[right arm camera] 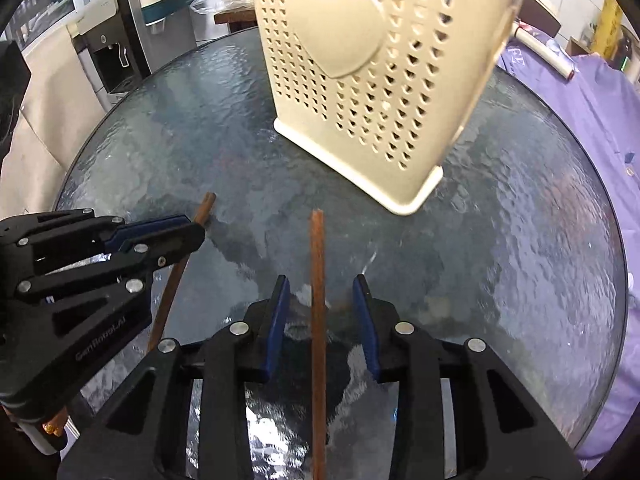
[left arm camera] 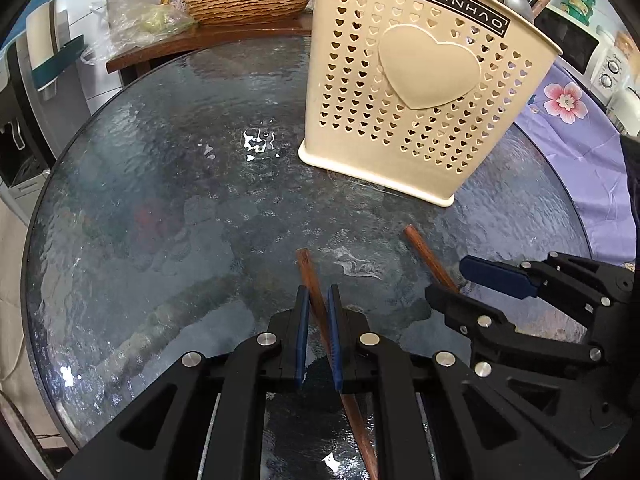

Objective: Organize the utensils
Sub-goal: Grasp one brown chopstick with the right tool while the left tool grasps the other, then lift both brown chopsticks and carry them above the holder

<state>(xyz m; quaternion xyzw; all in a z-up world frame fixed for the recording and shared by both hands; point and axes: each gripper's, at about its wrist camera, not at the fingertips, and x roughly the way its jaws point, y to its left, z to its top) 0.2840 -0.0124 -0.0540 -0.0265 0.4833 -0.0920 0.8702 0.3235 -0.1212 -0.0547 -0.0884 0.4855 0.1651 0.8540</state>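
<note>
Two brown wooden chopsticks lie on the round glass table (left arm camera: 160,208). My left gripper (left arm camera: 318,294) is shut on the left chopstick (left arm camera: 310,276), its blue pads pressing it on both sides; this chopstick also shows in the right wrist view (right arm camera: 202,212). My right gripper (right arm camera: 322,286) is open, its pads on either side of the right chopstick (right arm camera: 318,264) without touching it. That chopstick also shows in the left wrist view (left arm camera: 426,256), beside the right gripper (left arm camera: 452,280). A cream utensil holder (left arm camera: 416,92) with heart holes stands upright behind them; it also shows in the right wrist view (right arm camera: 372,80).
A woven wooden bowl (left arm camera: 248,0) and a plastic bag (left arm camera: 136,24) sit on a wooden counter behind the table. Purple floral cloth (left arm camera: 580,136) lies to the right. A water dispenser (right arm camera: 120,48) stands at the far left.
</note>
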